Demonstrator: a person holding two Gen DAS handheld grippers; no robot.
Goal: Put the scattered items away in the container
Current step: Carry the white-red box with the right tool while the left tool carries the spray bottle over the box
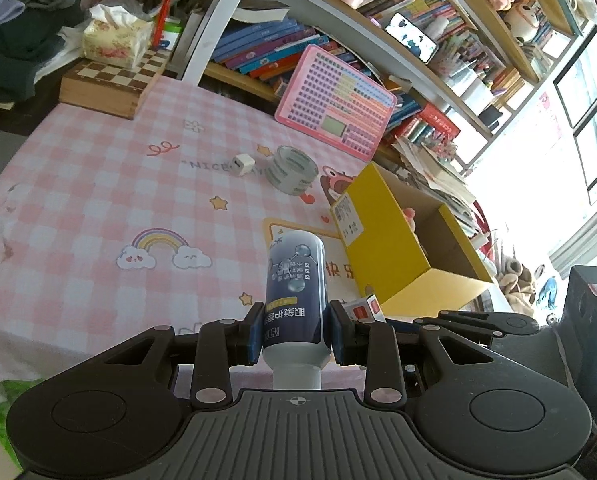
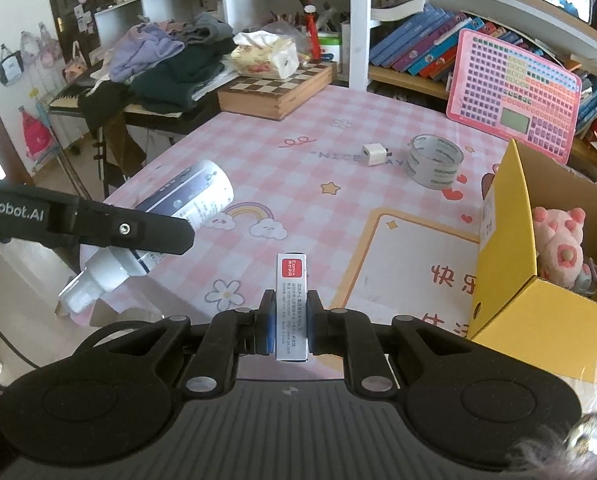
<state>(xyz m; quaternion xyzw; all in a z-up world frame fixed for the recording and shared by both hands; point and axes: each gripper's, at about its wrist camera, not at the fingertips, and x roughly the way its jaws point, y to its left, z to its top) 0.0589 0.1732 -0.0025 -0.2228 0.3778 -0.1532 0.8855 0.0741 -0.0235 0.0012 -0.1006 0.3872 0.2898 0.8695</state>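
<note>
Your left gripper (image 1: 294, 330) is pinching a dark blue bottle (image 1: 295, 280) low on its body, just above the white cap end, so the bottle's base points forward and away from you over the pink checked tablecloth (image 1: 98, 184). Your right gripper (image 2: 291, 322) is pressed onto a small slim box (image 2: 292, 300) with a red label at its far end, its pads on the two long sides, held above the cloth. Just to the right of both stands the yellow cardboard box (image 2: 510, 248), open at the top, with a pink plush toy (image 2: 560, 240) already inside. Farther out on the cloth, well apart from your grippers, a roll of clear tape (image 2: 434, 160) lies flat with a white charger plug (image 2: 373, 154) just beside it on the left. Behind them a pink keyboard toy (image 2: 512, 96) leans against the bookshelf, and a wooden chess box (image 2: 276, 88) with a tissue pack (image 2: 268, 54) on top sits at the far left corner.
</note>
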